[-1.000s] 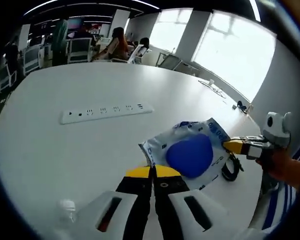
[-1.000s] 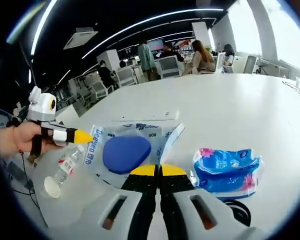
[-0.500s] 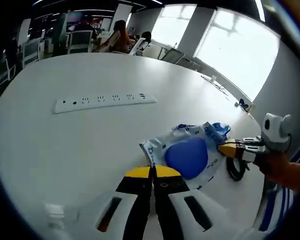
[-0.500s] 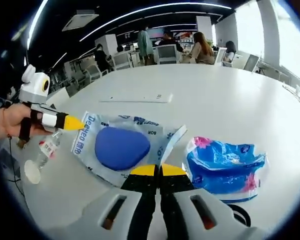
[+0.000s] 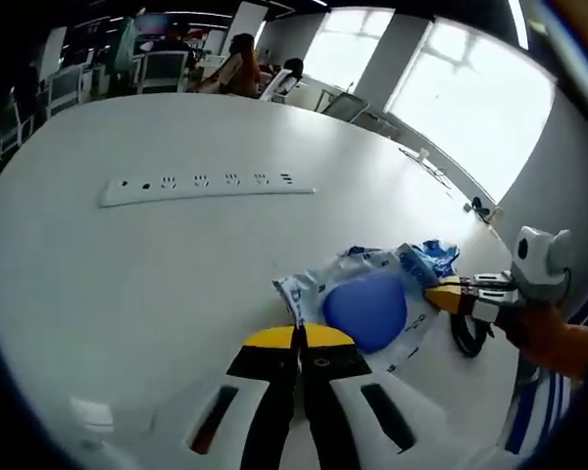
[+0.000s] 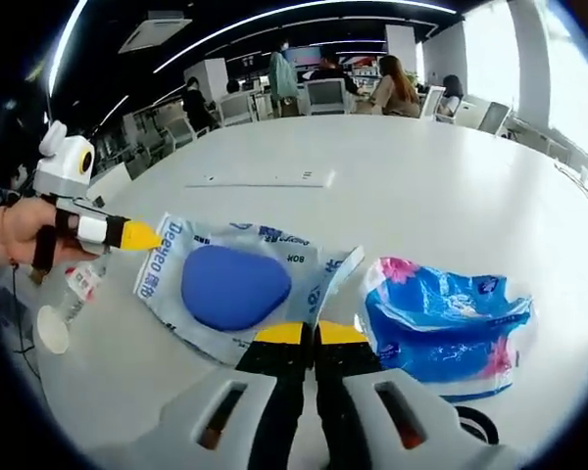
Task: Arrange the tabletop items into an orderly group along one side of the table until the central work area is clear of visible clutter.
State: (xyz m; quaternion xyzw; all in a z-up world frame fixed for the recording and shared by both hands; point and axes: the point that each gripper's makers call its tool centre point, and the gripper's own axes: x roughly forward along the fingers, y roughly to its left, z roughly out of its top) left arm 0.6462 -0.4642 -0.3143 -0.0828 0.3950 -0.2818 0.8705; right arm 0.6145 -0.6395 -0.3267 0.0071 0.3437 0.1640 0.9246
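The left gripper (image 5: 298, 338) rises from the bottom centre of the left gripper view, its yellow-tipped jaws pressed together on the near corner of a clear plastic pouch (image 5: 358, 299) with blue print and a blue oval item inside. The right gripper (image 6: 300, 334) stands at the bottom centre of the right gripper view, jaws likewise closed, pinching the opposite edge of the same pouch (image 6: 225, 284). Each gripper appears in the other's view: the right gripper at the right edge of the left gripper view, its tip touching the pouch's far edge; the left gripper at the left edge of the right gripper view, held in a hand (image 6: 15, 235), its tip at the pouch's left edge.

The pouch lies flat on the white table (image 5: 127, 264). Just beside it, lower right in the right gripper view, lies a blue tissue pack (image 6: 441, 318) with pink marking. A black coiled item (image 5: 467, 333) lies right of the pouch in the left gripper view. A small clear bottle (image 6: 64, 304) lies at the left edge of the right gripper view, below the hand.

A white power strip (image 5: 206, 186) lies well apart, upper left in the left gripper view. Seated people and chairs occupy the background.
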